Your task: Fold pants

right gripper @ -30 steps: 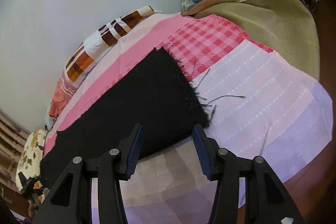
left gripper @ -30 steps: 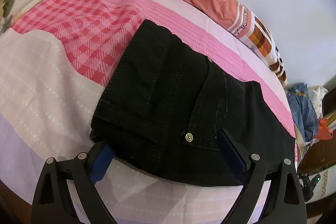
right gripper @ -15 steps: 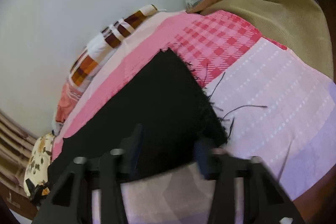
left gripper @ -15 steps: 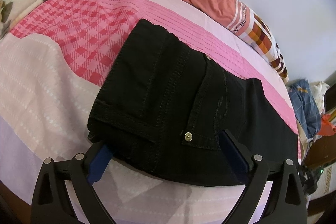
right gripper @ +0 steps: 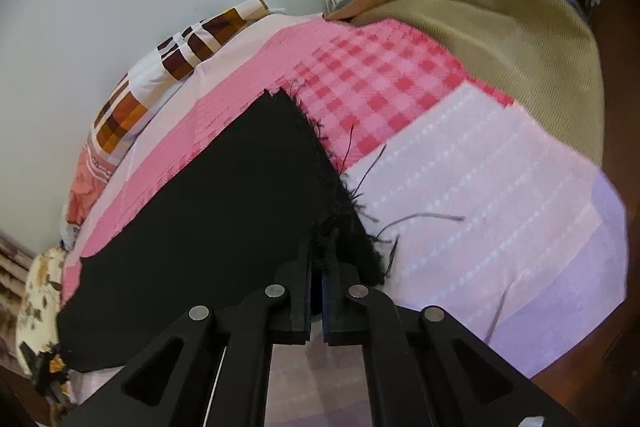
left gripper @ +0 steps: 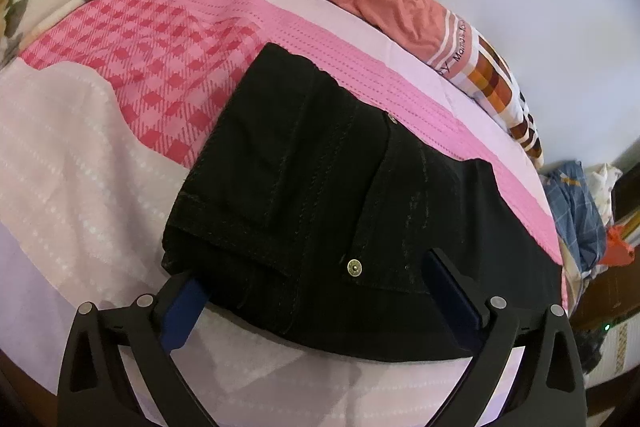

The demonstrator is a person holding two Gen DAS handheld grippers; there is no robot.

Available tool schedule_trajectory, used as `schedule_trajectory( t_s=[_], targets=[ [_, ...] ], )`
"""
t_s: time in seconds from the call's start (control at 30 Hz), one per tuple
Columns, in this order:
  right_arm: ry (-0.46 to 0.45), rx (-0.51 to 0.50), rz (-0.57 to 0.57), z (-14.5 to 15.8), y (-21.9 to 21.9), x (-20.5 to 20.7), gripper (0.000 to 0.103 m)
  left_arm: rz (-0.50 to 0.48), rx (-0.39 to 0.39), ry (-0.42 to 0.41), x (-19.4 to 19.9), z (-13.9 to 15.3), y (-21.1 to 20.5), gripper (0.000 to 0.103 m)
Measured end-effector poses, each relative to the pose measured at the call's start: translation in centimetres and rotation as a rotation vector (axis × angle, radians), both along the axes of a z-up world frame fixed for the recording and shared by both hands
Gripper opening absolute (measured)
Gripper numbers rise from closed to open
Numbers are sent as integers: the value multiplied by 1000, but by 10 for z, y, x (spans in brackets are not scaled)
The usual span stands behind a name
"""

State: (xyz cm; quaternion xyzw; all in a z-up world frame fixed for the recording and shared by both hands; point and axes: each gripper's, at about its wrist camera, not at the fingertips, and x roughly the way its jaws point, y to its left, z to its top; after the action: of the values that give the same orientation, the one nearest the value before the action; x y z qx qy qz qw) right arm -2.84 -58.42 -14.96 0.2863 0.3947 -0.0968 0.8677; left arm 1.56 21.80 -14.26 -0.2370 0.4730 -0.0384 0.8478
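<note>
Our black pants (left gripper: pixel 320 195) lie lengthwise along the bed (left gripper: pixel 80 163), near its front edge, waistband at one end and frayed hem (right gripper: pixel 340 223) at the other. We judge the fold just starting: our right gripper (right gripper: pixel 318 291) is clenched on the hem corner, while our left gripper (left gripper: pixel 316 291) is opening, astride the waistband without pinching it. Next, we would carry the hem across to the waistband, with bare bedspread beyond.

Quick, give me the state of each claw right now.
Left claw: opening wide, straddling the waist end of the black pants, not gripping.
Right claw: shut on the pants' frayed hem.
</note>
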Motion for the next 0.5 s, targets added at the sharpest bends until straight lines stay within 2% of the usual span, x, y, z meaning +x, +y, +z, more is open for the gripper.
schedule_trajectory(
  t_s=[0.33, 0.5],
  targets=[
    [3, 36, -15, -2, -7, -1, 1, -29, 39, -11, 2, -1, -5, 102],
    [1, 49, -36, -4, -9, -2, 1, -30, 35, -23, 1, -1, -4, 102]
  ],
)
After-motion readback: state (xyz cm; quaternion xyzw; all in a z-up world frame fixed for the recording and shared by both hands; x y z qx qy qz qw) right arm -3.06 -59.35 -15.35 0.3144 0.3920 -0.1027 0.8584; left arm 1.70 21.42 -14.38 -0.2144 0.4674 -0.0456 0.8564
